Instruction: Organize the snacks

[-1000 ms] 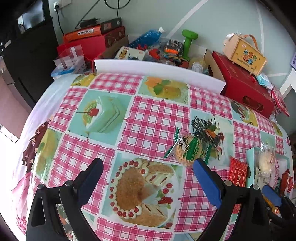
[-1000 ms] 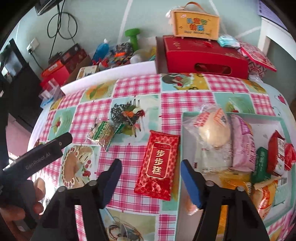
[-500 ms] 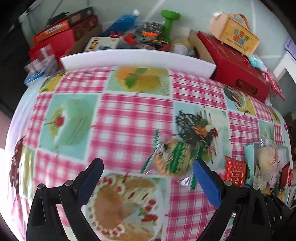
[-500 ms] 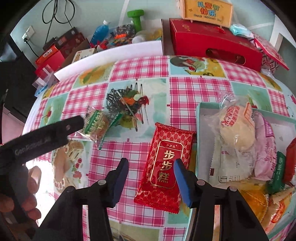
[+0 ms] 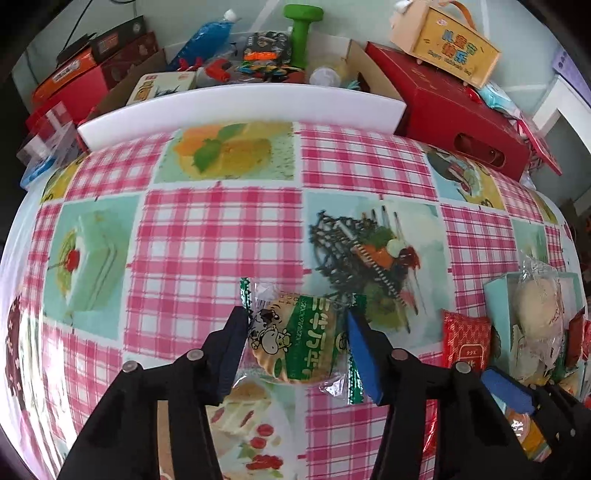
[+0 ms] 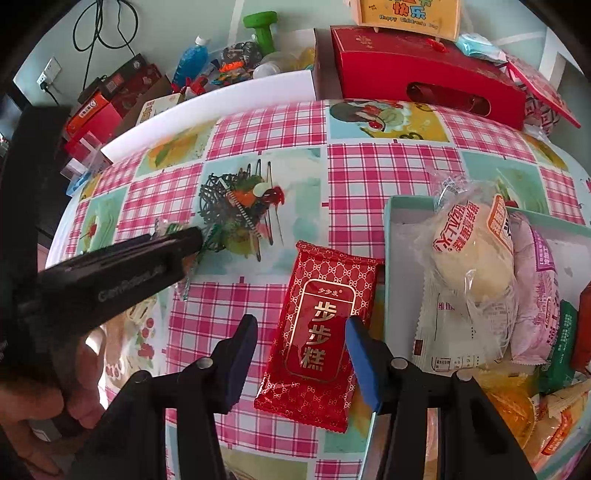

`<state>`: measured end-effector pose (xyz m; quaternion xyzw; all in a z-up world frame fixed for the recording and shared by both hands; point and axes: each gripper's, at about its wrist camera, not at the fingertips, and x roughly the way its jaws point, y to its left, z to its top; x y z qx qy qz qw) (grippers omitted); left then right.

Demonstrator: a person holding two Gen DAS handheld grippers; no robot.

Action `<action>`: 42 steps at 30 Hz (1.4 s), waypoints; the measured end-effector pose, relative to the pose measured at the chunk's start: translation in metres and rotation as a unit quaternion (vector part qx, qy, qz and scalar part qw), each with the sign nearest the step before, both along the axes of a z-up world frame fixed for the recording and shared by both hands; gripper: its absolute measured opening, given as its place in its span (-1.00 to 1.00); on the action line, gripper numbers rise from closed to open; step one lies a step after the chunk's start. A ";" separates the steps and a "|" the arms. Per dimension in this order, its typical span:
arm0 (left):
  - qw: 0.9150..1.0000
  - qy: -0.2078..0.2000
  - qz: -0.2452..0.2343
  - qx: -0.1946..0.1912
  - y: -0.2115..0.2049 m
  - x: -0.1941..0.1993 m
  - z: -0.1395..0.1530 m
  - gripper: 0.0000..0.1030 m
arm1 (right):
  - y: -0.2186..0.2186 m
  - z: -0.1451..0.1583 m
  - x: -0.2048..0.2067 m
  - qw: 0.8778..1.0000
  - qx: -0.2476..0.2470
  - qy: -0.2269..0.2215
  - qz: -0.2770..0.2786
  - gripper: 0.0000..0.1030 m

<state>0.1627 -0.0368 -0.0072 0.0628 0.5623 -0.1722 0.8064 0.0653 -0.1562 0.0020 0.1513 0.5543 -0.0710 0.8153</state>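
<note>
A round cracker in a clear and green wrapper lies on the checked tablecloth. My left gripper is open with a finger on each side of it, close to its edges. A red snack packet lies flat left of the pale green tray. My right gripper is open and straddles the packet's near half; its right finger overlaps the packet's edge. The tray holds several wrapped snacks, a round bun on top. The left gripper's body hides the cracker in the right wrist view.
A white board edges the table's far side. Behind it stand a red box, a yellow gift box, a green dumbbell and a blue bottle. The tray also shows at the right in the left wrist view.
My left gripper has moved forward and right until the cracker sits between its fingers, and the jaws have narrowed. My right gripper has moved forward over the red packet and narrowed too.
</note>
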 end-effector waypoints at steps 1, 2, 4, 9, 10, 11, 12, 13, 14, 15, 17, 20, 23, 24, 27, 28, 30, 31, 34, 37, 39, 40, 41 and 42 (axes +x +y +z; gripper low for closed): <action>1.000 0.000 0.006 0.001 0.005 -0.002 0.000 0.06 | -0.001 -0.001 0.000 1.000 0.003 0.001 -0.002 0.01; 1.000 -0.001 0.011 0.002 0.010 -0.003 0.000 0.06 | -0.002 0.000 0.002 1.000 0.006 0.002 -0.003 0.01; 1.000 -0.002 0.026 0.002 0.025 -0.005 0.000 0.06 | -0.002 0.000 0.004 1.000 0.005 0.005 -0.004 0.01; 0.998 -0.001 0.066 -0.003 0.054 -0.017 -0.002 0.06 | 0.006 -0.003 0.014 0.999 -0.028 0.027 -0.006 0.00; 0.997 -0.001 0.071 -0.001 0.056 -0.019 -0.002 0.06 | 0.007 -0.004 0.015 0.999 -0.035 0.029 -0.007 0.01; 0.997 -0.001 0.077 0.000 0.059 -0.021 -0.003 0.06 | 0.008 -0.004 0.016 0.999 -0.042 0.031 -0.010 0.01; 0.997 0.000 0.081 0.000 0.061 -0.023 -0.003 0.06 | 0.008 -0.005 0.017 0.998 -0.045 0.032 -0.013 0.01; 0.996 0.003 0.087 -0.003 0.063 -0.024 -0.003 0.06 | 0.008 -0.005 0.017 0.998 -0.049 0.031 -0.018 0.01; 0.996 0.006 0.094 -0.005 0.068 -0.027 -0.002 0.06 | 0.008 -0.005 0.018 0.998 -0.052 0.031 -0.024 0.01; 0.995 0.008 0.103 -0.007 0.069 -0.027 -0.002 0.06 | 0.009 -0.005 0.018 0.998 -0.053 0.030 -0.029 0.03; 0.993 0.010 0.117 -0.011 0.070 -0.030 -0.005 0.06 | 0.013 -0.007 0.019 0.997 -0.058 0.030 -0.031 0.07; 0.993 0.005 0.116 -0.010 0.072 -0.036 -0.004 0.06 | 0.018 -0.007 0.022 0.998 -0.053 0.026 -0.026 0.08; 0.992 0.008 0.121 -0.021 0.077 -0.035 -0.004 0.06 | 0.019 -0.005 0.021 0.999 -0.031 0.019 -0.017 0.08; 0.992 0.009 0.122 -0.022 0.077 -0.034 -0.004 0.07 | 0.020 -0.005 0.022 0.999 -0.030 0.020 -0.017 0.08; 0.992 0.010 0.121 -0.028 0.079 -0.035 -0.004 0.07 | 0.019 -0.003 0.021 0.999 -0.020 0.019 -0.015 0.08; 0.992 0.011 0.121 -0.029 0.080 -0.035 -0.004 0.07 | 0.019 -0.001 0.020 1.000 -0.014 0.018 -0.011 0.07; 0.992 0.012 0.122 -0.031 0.083 -0.037 -0.003 0.07 | 0.021 0.003 0.018 1.000 0.006 0.012 -0.006 0.07; 0.992 0.012 0.123 -0.032 0.082 -0.036 -0.003 0.07 | 0.023 0.005 0.016 1.000 0.010 0.009 -0.007 0.08; 0.992 0.012 0.122 -0.034 0.083 -0.036 -0.003 0.07 | 0.018 0.008 0.012 0.999 -0.031 0.007 -0.020 0.08; 0.992 0.013 0.123 -0.035 0.083 -0.036 -0.003 0.07 | 0.013 0.006 0.011 0.999 -0.042 0.019 -0.029 0.08; 0.992 0.013 0.124 -0.035 0.083 -0.036 -0.003 0.07 | 0.008 0.001 0.011 0.999 -0.036 0.024 -0.030 0.05; 0.992 0.013 0.124 -0.037 0.085 -0.036 -0.003 0.07 | 0.009 -0.001 0.012 0.999 -0.033 0.029 -0.029 0.06; 0.991 0.014 0.125 -0.037 0.083 -0.036 -0.003 0.07 | 0.008 -0.004 0.012 0.999 -0.028 0.033 -0.032 0.08; 0.991 0.015 0.125 -0.038 0.083 -0.036 -0.003 0.07 | 0.007 -0.005 0.013 0.999 -0.026 0.033 -0.033 0.09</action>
